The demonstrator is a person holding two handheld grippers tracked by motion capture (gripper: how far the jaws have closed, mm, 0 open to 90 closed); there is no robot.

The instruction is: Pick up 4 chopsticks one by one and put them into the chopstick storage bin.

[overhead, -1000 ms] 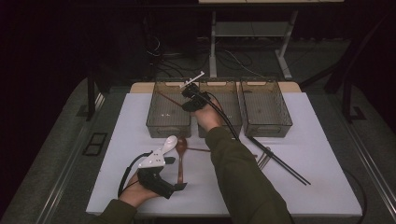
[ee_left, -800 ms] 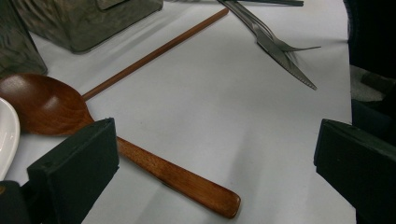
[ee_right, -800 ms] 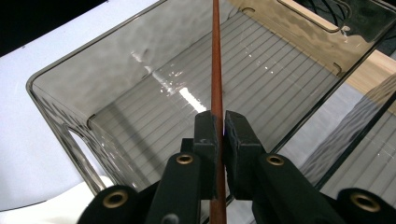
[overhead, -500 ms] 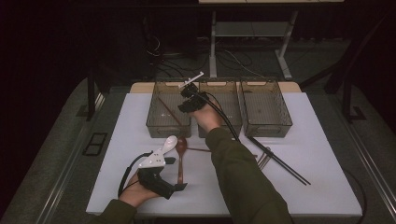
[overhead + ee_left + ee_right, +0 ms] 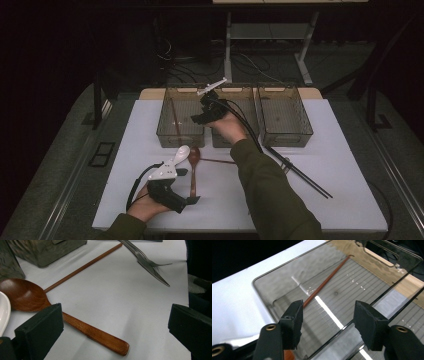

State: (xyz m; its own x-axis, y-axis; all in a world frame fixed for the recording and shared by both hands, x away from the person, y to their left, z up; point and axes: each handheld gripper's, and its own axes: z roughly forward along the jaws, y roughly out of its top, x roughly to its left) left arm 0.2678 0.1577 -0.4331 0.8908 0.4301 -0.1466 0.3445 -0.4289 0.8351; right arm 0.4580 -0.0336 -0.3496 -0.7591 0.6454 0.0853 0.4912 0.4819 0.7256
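Right tool (image 5: 327,325) hovers over the left bin (image 5: 287,287), jaws apart, empty; a brown chopstick (image 5: 325,282), apparently wooden, lies inside toward 12 o'clock. Left tool (image 5: 112,332) gapes, empty, above the wooden spoon (image 5: 50,310).

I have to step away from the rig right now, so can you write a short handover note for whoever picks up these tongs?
Right tongs: open, holding nothing, above the left bin.
Left tongs: open, low over the table, jaws either side of the wooden spoon's handle, not closed on it.
Things: one wooden chopstick lies in the left bin. The wooden spoon, a white spoon, a second wooden chopstick and metal cutlery lie on the table.
Done: one chopstick binned.
Left, as I judge it: sort the rest into the bins, probably the wooden spoon next.
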